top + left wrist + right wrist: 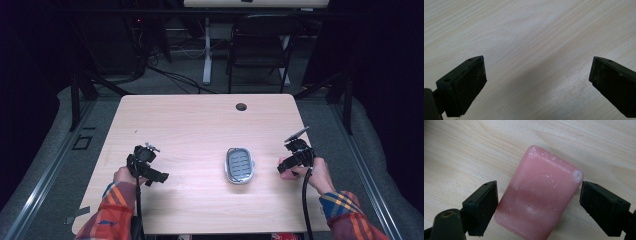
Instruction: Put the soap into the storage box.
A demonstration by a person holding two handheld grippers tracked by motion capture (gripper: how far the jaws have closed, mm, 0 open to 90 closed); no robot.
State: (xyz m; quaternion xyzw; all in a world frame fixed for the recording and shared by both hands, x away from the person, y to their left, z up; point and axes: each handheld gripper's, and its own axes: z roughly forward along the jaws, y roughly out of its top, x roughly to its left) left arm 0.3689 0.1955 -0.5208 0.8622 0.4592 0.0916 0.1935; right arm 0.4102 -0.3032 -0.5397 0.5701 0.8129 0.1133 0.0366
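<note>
Right gripper (pixel 537 195) fingers (pixel 484 207) spread wide — pink soap (pixel 539 195) between them.

Tool (pixel 539 202): two black jaws rising from the bottom edge, spread wide. Left jaw carries a flat dark pad on a black arm with a brass-ringed hole near its base; right jaw is a matching block at the right edge.

Soap (pixel 539 195): one pink bar, rounded rectangle, lying flat on the bench between the jaws, turned at a slant to them. Faint oval stamp pressed into its top face, lettering unreadable. Whitish scuffs on the upper corners and along the edges. Left jaw just beside or touching its lower left side; right jaw stands apart.

Bench (pixel 461 150): pale wood grain, matte.
</note>
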